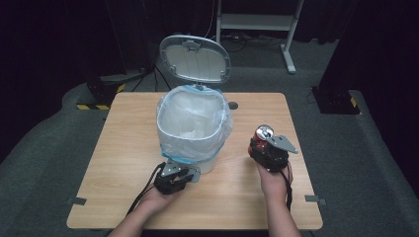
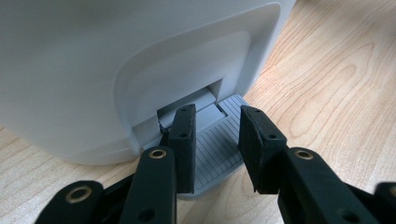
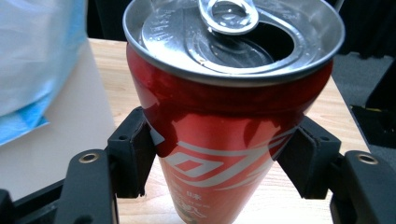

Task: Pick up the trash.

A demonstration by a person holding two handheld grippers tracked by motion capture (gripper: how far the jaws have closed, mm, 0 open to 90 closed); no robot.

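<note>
A white pedal bin (image 1: pixel 161 118) stands mid-table with its grey lid (image 1: pixel 195 59) up and a clear blue-edged bag lining it. My left gripper (image 1: pixel 191 174) sits at the bin's near foot. In the left gripper view its jaws (image 2: pixel 217 133) stand apart, tips down on the ribbed grey pedal (image 2: pixel 219 149) under the bin wall (image 2: pixel 93 70). To the right of the bin, my right gripper (image 1: pixel 264 145) is shut on a red drink can (image 1: pixel 263 133), held upright above the table. The can (image 3: pixel 224 116) has an open top, and both pads pinch its dented sides.
The wooden table (image 1: pixel 123 148) has bare room left and right of the bin. The bag (image 3: pixel 32 60) and the bin's white side (image 3: pixel 51 154) lie close to the can's left. A white frame (image 1: pixel 257 22) stands on the dark floor behind.
</note>
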